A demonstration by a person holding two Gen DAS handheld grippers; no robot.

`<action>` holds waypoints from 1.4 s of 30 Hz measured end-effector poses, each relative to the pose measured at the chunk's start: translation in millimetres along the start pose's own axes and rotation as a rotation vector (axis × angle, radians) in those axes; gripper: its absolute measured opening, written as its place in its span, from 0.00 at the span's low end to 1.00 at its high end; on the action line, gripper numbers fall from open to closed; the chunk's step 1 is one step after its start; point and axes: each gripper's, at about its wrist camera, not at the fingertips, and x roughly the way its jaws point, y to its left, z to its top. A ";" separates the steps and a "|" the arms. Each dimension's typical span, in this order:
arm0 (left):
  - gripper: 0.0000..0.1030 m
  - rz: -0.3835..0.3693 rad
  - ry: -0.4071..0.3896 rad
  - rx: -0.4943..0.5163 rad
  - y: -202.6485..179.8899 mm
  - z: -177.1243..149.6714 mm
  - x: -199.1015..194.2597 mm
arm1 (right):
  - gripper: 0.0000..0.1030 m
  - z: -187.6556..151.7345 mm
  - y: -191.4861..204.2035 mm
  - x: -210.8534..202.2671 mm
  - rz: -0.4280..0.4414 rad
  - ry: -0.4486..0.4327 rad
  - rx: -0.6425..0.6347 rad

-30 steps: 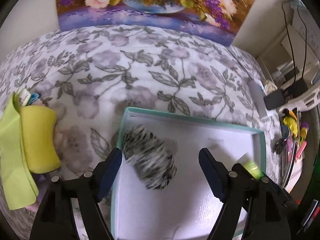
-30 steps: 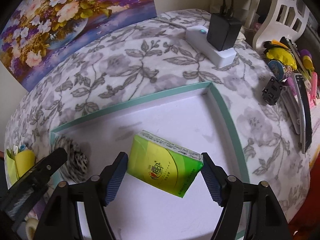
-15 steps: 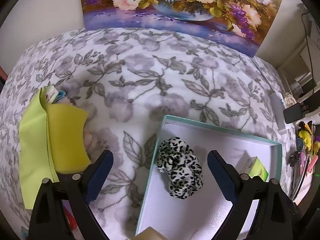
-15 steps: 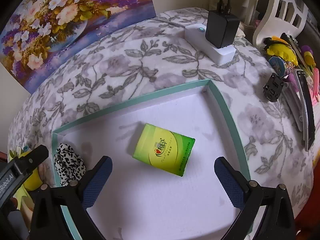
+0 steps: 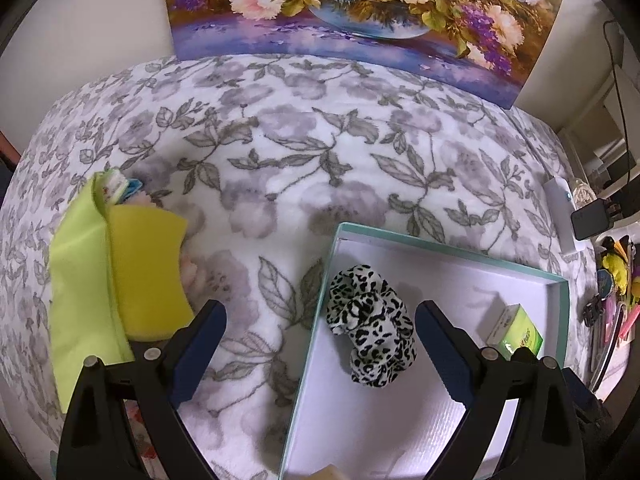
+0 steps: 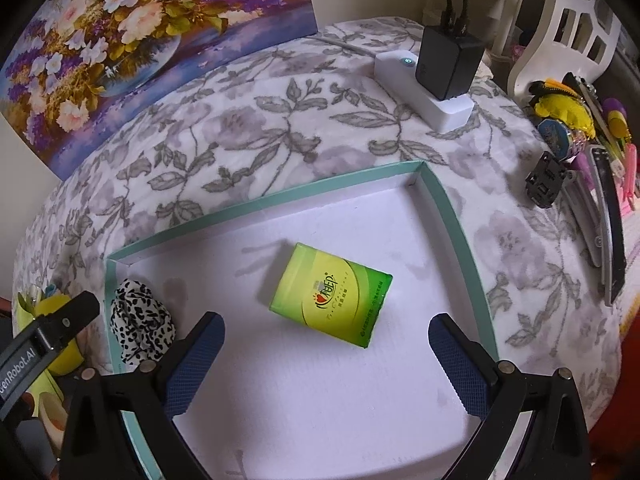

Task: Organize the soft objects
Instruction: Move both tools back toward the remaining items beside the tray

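A shallow box with a teal rim (image 5: 440, 241) (image 6: 448, 216) and white floor lies on the floral blanket. Inside it rest a black-and-white leopard-print scrunchie (image 5: 370, 320) (image 6: 140, 326) at its left end and a green tissue pack (image 6: 332, 294) (image 5: 516, 330) near the middle. My left gripper (image 5: 320, 334) hangs open above the box's left edge, nothing between its fingers. Above the box floor my right gripper (image 6: 326, 346) stands open, the tissue pack just beyond its tips. A yellow sponge (image 5: 148, 272) and a lime cloth (image 5: 80, 300) lie left of the box.
A flower painting (image 5: 360, 12) leans against the wall behind the bed. A white power strip with a black charger (image 6: 440, 80) sits at the back right. Hair clips and small items (image 6: 580, 160) crowd the right edge beside a white chair back (image 6: 560, 32).
Both grippers opened wide. The scrunchie and the tissue pack dropped from between the fingers onto the box floor. The left gripper shifted left, showing more of the sponge and cloth.
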 end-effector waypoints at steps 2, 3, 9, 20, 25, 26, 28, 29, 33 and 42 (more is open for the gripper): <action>0.93 0.004 -0.006 0.004 2.8 -1.8 -6.1 | 1.00 -0.9 1.1 -4.5 -0.008 -0.003 -0.005; 0.93 0.003 -0.007 0.007 4.2 -2.8 -8.9 | 1.00 -1.7 1.8 -7.2 -0.010 -0.006 -0.007; 0.93 0.008 -0.021 0.016 15.8 -9.3 -26.7 | 1.00 -9.5 9.1 -21.8 -0.006 -0.012 -0.030; 0.93 0.008 -0.012 -0.040 59.8 -35.3 -48.5 | 1.00 -34.8 20.0 -58.5 -0.015 -0.064 -0.067; 0.93 -0.002 -0.001 -0.106 83.8 -45.7 -52.1 | 1.00 -51.2 30.4 -73.4 -0.023 -0.088 -0.092; 0.93 -0.001 0.001 -0.115 88.2 -47.8 -52.7 | 1.00 -53.9 33.0 -77.2 -0.023 -0.097 -0.097; 0.93 -0.007 0.000 -0.128 96.7 -52.4 -54.5 | 1.00 -60.1 40.0 -86.5 -0.020 -0.120 -0.116; 0.93 -0.009 -0.001 -0.132 100.3 -54.7 -55.5 | 1.00 -62.9 43.5 -90.5 -0.018 -0.130 -0.126; 0.93 -0.010 -0.001 -0.166 118.0 -63.3 -58.5 | 1.00 -76.7 59.0 -102.6 -0.010 -0.161 -0.160; 0.93 -0.029 -0.013 -0.301 181.1 -69.3 -64.0 | 1.00 -98.0 109.6 -94.2 0.051 -0.129 -0.246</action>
